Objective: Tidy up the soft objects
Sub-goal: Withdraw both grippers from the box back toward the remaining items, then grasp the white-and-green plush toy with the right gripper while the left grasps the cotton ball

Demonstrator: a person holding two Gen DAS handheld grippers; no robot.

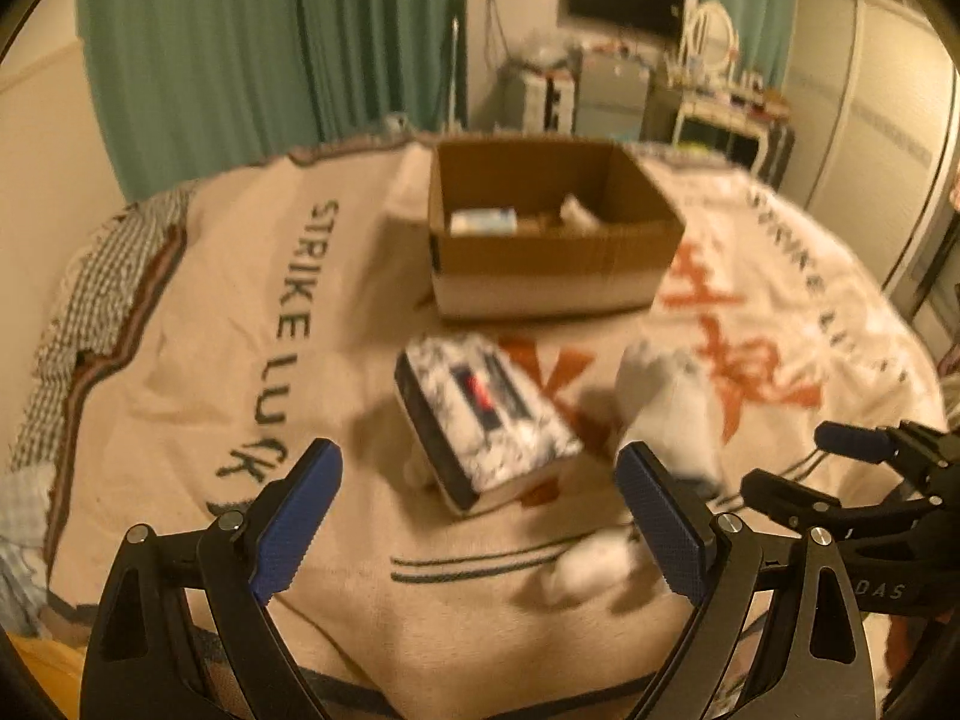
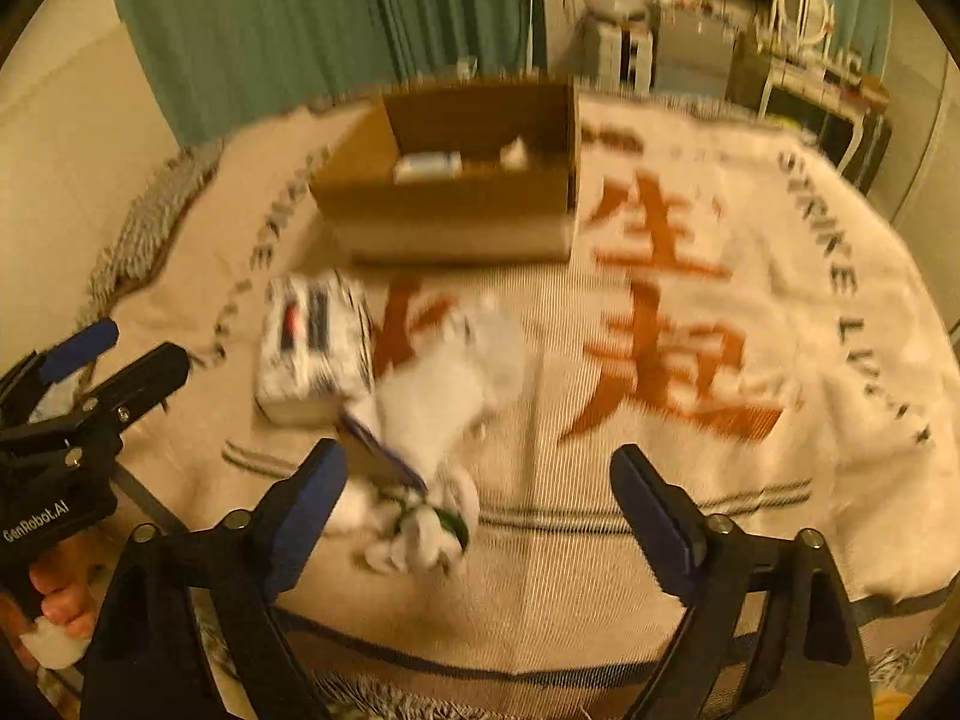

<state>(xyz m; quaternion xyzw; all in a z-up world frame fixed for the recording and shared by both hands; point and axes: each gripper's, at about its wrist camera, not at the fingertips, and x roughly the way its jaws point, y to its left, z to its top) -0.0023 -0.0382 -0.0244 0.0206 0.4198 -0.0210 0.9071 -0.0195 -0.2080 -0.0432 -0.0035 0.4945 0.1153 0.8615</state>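
Two claws, both mine, both spread wide with nothing between the pads: my left claw and my right claw. The blanket over the bed reads "STRIKE LUCK" in dark letters off to my left claw's left, with big orange characters ahead of my right claw. My left claw's body says "GenRobot.AI" in the right view. Straight ahead of my left claw lies a marbled tissue pack, its small label too blurred to read. Just right of it, ahead of my right claw, lie white socks, with another bundled white pair close in front of that claw. Farther ahead stands an open cardboard box holding a pale pack and something white.
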